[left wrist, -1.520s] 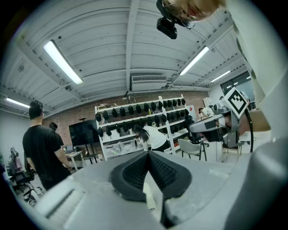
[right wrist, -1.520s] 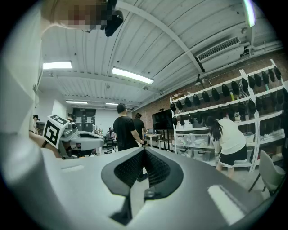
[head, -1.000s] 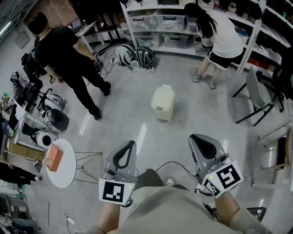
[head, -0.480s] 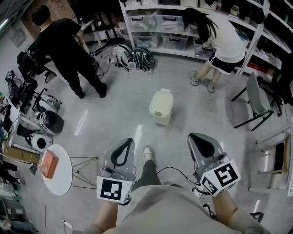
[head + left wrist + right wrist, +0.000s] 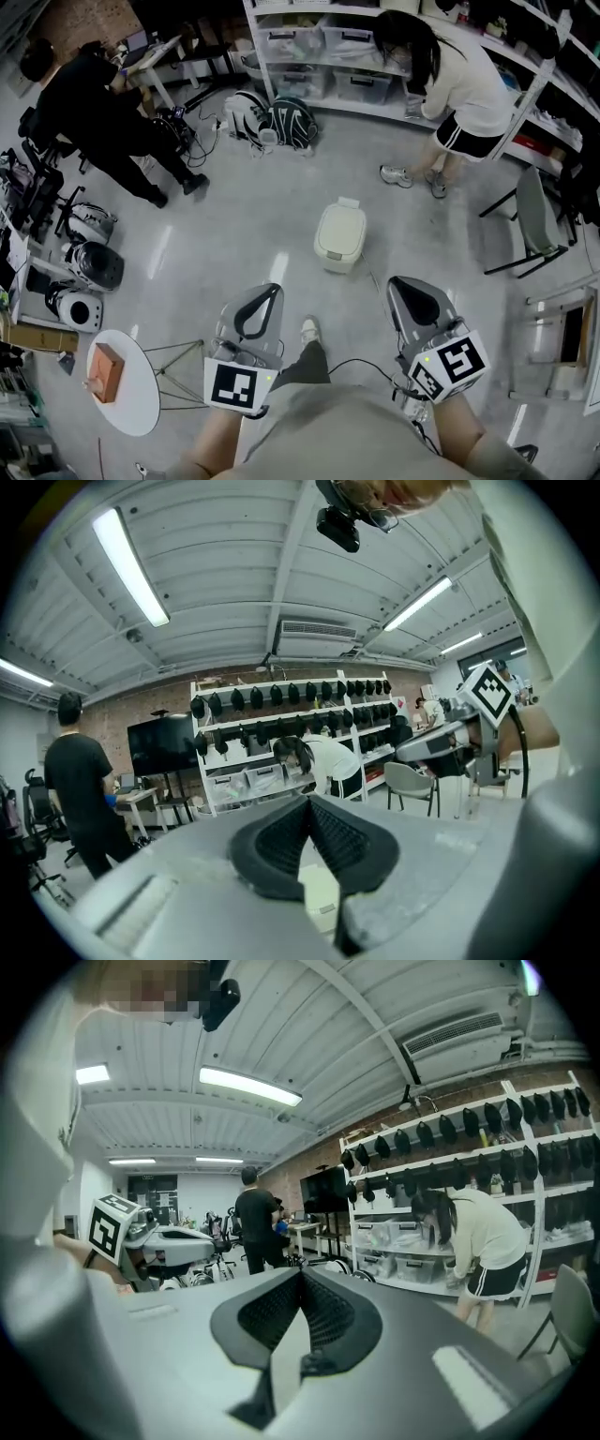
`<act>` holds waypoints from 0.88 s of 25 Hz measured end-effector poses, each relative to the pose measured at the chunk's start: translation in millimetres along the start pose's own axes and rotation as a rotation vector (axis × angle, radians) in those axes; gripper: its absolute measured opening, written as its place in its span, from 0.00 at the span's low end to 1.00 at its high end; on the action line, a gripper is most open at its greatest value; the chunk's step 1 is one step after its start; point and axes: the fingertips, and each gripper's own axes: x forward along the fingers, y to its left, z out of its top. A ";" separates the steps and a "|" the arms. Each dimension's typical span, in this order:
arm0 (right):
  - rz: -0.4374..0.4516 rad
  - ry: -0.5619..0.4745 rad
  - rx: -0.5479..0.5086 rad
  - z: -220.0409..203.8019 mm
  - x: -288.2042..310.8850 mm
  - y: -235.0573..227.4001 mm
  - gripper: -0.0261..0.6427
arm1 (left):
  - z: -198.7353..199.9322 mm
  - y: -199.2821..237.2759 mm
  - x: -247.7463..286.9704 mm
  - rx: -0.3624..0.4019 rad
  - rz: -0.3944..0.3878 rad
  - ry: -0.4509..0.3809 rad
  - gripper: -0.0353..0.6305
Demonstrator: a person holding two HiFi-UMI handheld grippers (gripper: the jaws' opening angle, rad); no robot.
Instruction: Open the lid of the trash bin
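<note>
Left gripper (image 5: 271,290): I read its ribbed black pads clenched tip to tip, holding nothing. Right gripper (image 5: 397,282): identical. The trash bin (image 5: 339,236), cream plastic with rounded corners, stands at 12 o'clock on the glossy grey floor (image 5: 244,206), lid down, contents hidden.

A person in black (image 5: 89,98) stands bent at upper left. Another in a white top (image 5: 459,75) leans toward white shelving (image 5: 300,42). An orange box (image 5: 105,370) lies on a round white table (image 5: 131,405). A grey chair (image 5: 530,206) stands at right.
</note>
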 end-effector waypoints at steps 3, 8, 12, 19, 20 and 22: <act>-0.016 0.031 0.011 3.6 47.1 -7.8 0.04 | -3.6 39.5 29.6 -0.006 -0.022 0.009 0.06; -0.060 0.075 0.015 9.1 112.7 -25.4 0.04 | -9.3 93.7 75.8 -0.017 -0.076 0.020 0.06; -0.092 0.104 0.022 5.0 142.3 -36.5 0.04 | -18.8 119.8 102.5 -0.025 -0.114 0.036 0.06; -0.123 0.185 0.124 -32.9 177.2 -72.6 0.04 | -43.1 125.8 150.4 -0.036 -0.165 0.084 0.06; -0.127 0.198 0.143 -41.9 183.2 -78.4 0.04 | -49.0 125.4 157.7 -0.034 -0.171 0.096 0.06; -0.131 0.227 0.175 -62.9 196.5 -90.6 0.04 | -64.0 123.5 173.7 -0.033 -0.182 0.131 0.06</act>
